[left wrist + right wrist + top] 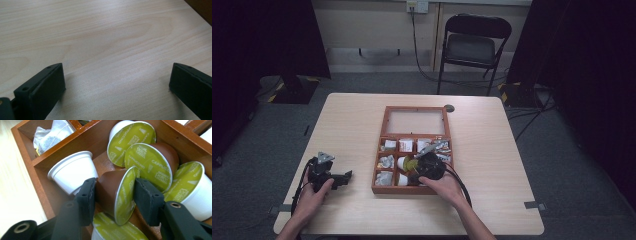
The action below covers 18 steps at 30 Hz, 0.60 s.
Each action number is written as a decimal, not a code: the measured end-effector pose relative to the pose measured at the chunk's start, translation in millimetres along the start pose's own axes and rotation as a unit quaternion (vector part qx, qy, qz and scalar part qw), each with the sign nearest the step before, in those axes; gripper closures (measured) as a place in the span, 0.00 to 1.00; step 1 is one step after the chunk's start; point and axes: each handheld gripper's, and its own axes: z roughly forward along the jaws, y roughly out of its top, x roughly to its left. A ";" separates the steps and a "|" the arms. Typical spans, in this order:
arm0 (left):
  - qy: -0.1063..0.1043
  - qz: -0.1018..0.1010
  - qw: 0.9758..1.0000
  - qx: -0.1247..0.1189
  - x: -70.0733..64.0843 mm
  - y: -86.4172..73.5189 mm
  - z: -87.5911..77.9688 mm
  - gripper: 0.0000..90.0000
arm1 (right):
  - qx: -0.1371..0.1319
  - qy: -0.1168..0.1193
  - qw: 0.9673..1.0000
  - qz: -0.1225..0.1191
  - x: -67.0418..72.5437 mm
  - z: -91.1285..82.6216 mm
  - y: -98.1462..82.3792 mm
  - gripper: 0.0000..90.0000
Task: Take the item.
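A light wooden table point(492, 150) with pale grain carries everything. Directly on it sits an open wooden compartment box point(384, 150), reddish brown, its glass-panelled lid point(415, 121) lying flat on the table at the far side. The box lies to the right of the left gripper point(343, 179), well apart from it, and the right gripper point(414, 167) reaches down into its compartments. The left gripper rests on the bare tabletop near the front left corner. A small dark round disc point(449, 108) lies on the table just beyond the lid's far right corner.
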 end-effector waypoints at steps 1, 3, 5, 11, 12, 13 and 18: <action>0.000 -0.001 1.000 -0.001 -0.1 0.0 0.1 0.00 | 0.000 0.001 1.000 0.000 0.1 -0.3 -0.1 0.59; 0.000 0.000 1.000 0.000 0.0 0.0 0.0 0.00 | -0.002 0.004 1.000 0.000 0.4 -1.0 0.0 0.60; 0.000 0.000 1.000 0.000 0.0 0.0 0.0 0.00 | -0.001 0.005 1.000 0.000 0.3 -1.5 0.1 0.61; 0.000 0.000 1.000 -0.001 -0.1 0.0 0.1 0.00 | 0.008 -0.013 1.000 -0.009 3.3 2.8 1.6 0.59; 0.000 0.000 1.000 -0.001 -0.1 -0.1 0.1 0.00 | 0.009 -0.014 1.000 -0.007 3.4 2.9 1.9 0.59; 0.000 0.000 1.000 -0.001 -0.1 -0.1 0.1 0.00 | 0.007 -0.015 1.000 -0.009 3.4 2.9 1.6 0.59; 0.000 0.000 1.000 -0.001 -0.1 -0.1 0.1 0.00 | 0.010 -0.019 1.000 -0.011 4.0 3.5 1.6 0.57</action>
